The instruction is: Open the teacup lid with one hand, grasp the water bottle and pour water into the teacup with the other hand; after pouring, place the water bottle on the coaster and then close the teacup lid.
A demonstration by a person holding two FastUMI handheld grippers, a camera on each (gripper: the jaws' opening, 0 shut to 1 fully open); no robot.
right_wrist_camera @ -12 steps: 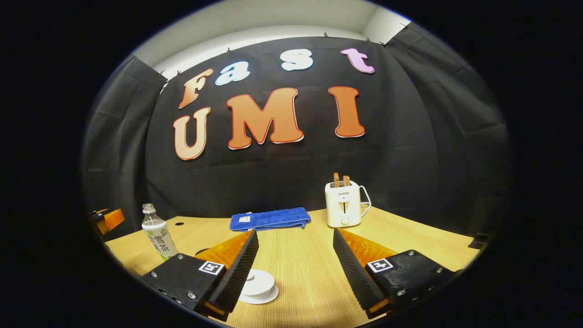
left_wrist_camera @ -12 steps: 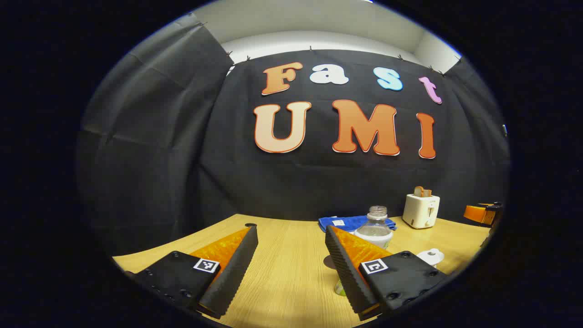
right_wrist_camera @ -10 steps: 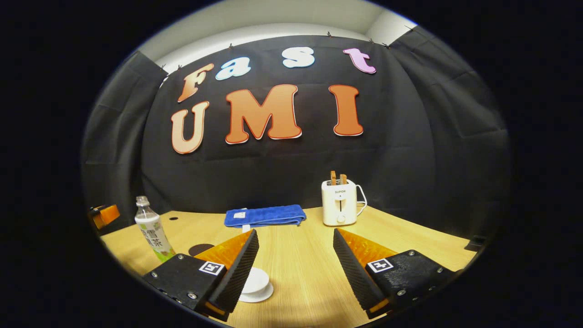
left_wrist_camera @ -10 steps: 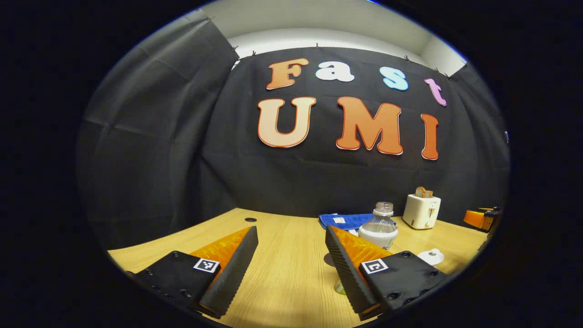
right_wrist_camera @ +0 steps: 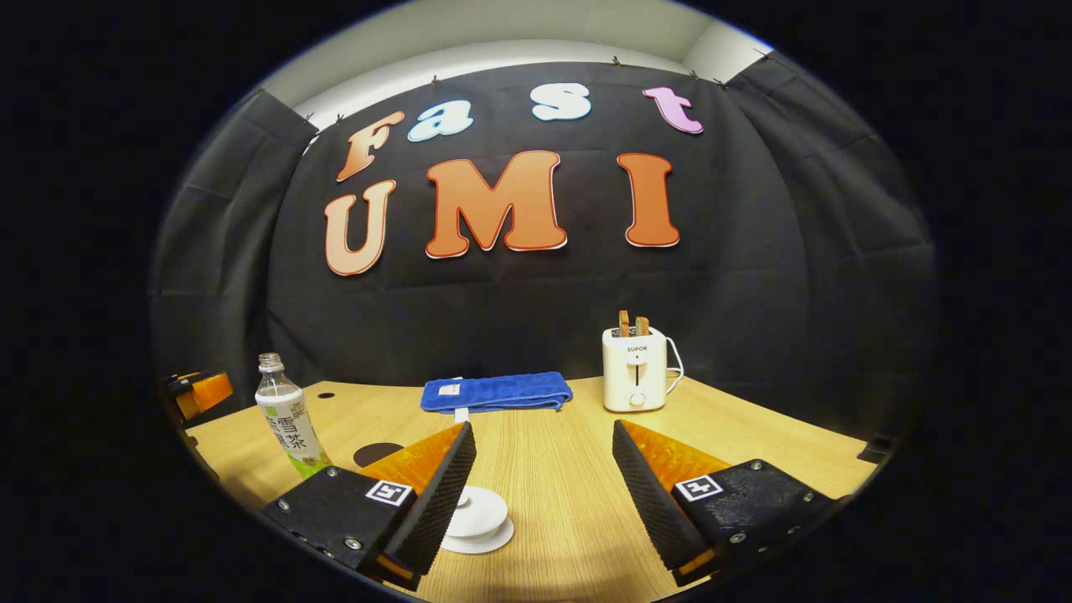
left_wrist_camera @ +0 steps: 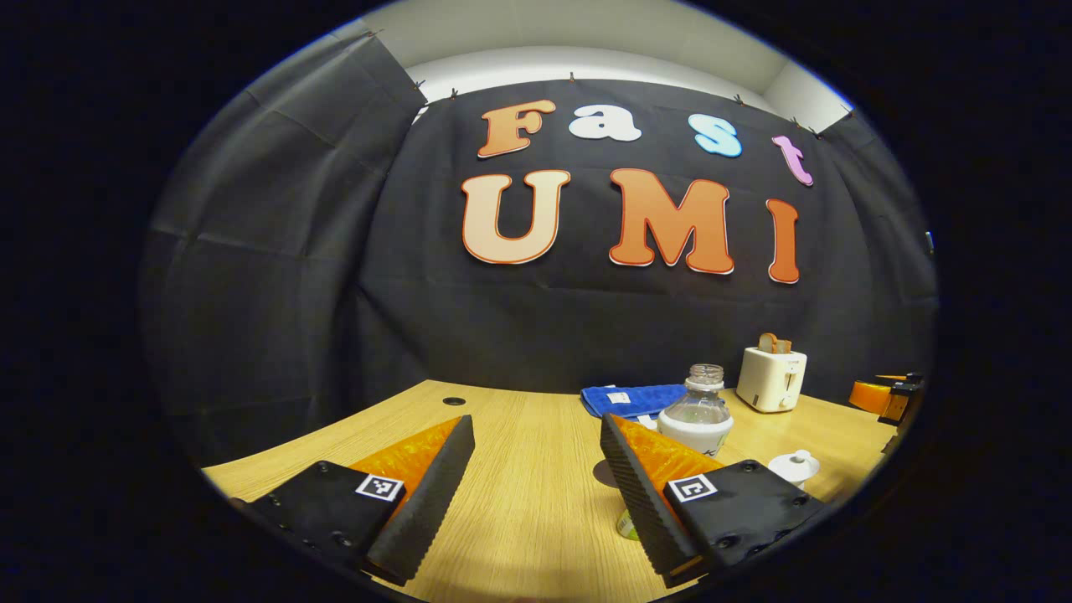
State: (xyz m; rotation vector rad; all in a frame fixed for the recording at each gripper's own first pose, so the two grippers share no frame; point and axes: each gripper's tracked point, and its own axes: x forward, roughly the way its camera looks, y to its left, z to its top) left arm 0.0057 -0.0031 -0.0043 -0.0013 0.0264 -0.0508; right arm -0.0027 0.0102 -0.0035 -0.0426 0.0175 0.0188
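A: What carries everything?
B: A pale wooden desk [right_wrist_camera: 553,469]. At its back, against the wall, lies a folded blue towel [right_wrist_camera: 496,391], and right of that a white toaster [right_wrist_camera: 635,368] with two slices sticking up.

A: And the grippers?
B: In the right gripper view, the right gripper [right_wrist_camera: 543,481] hangs just above the desk, jaws wide apart and holding nothing. In the left gripper view, the left gripper [left_wrist_camera: 536,477] is the same: jaws spread wide, nothing between them.

A: Where is the water bottle?
B: The water bottle [right_wrist_camera: 289,419] stands upright and uncapped at the left of the right gripper view. In the left gripper view it sits partly behind the right-hand finger.

A: The teacup?
B: The white teacup [right_wrist_camera: 476,519], lid on, rests on the desk beside the right gripper's left finger, partly hidden by it. The dark round coaster [right_wrist_camera: 377,454] lies between bottle and teacup.
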